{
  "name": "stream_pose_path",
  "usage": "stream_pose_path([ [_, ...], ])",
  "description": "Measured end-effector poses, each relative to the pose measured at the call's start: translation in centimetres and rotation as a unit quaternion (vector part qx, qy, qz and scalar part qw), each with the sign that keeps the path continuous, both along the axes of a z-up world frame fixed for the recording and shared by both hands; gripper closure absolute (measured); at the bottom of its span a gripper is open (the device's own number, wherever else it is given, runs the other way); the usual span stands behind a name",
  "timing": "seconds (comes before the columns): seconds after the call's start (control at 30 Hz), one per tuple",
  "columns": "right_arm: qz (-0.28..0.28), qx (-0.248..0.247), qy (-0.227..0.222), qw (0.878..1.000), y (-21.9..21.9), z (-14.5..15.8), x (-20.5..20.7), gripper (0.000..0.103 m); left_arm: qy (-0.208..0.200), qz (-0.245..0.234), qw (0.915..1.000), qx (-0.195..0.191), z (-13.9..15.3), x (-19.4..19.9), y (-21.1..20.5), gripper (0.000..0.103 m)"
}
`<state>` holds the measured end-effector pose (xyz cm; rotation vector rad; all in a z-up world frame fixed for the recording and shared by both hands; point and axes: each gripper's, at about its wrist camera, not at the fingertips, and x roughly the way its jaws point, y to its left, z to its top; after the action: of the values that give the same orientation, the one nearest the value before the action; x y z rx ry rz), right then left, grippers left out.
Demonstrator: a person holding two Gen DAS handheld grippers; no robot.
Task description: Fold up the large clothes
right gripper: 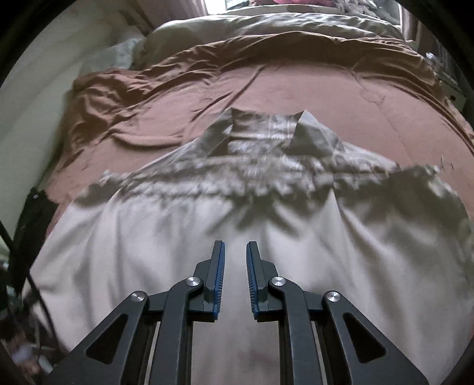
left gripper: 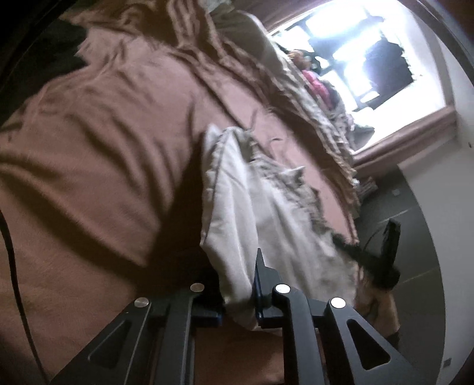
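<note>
A pale collared garment (right gripper: pixel 177 237) lies spread across the brown bed sheet (right gripper: pixel 296 88), its collar (right gripper: pixel 308 133) pointing away from me. My right gripper (right gripper: pixel 235 245) hovers over the lower part of the garment with a narrow gap between its blue pads and nothing visibly pinched. In the left wrist view a hanging fold of the same garment (left gripper: pixel 237 192) runs down between the jaws of my left gripper (left gripper: pixel 243 266), which is shut on it. The cloth hides the left finger. The brown sheet (left gripper: pixel 103 133) fills the area to the left.
A bright window (left gripper: pixel 355 44) with a clothes pile (left gripper: pixel 317 83) beneath it is at the upper right. The bed edge drops to a dark floor (left gripper: pixel 414 222), where a black object (left gripper: pixel 391 242) stands. A beige duvet (right gripper: pixel 266 26) lies at the bed's far end.
</note>
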<state>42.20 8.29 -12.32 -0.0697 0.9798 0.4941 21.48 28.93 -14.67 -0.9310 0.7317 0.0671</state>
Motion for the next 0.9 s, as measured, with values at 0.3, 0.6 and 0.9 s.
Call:
stream_pose_path([
  [0.3,0.023,0.047,0.006,0.999,-5.1,-0.6,-8.0,0.091,-0.064,-0.039,0.997,0.018,6.8,3.2,-3.0,0.091],
  [0.6,0.006,0.054,0.033,0.998,-7.1,-5.6,-12.2,0.091,-0.117,-0.08,0.9892,0.036,12.8,6.8,-6.6,0.092],
  [0.9,0.003,0.11,0.059,0.992,-9.6,-6.3,-11.7,0.091,-0.145,-0.144,0.9768,0.064,17.7,11.1,-13.5,0.093],
])
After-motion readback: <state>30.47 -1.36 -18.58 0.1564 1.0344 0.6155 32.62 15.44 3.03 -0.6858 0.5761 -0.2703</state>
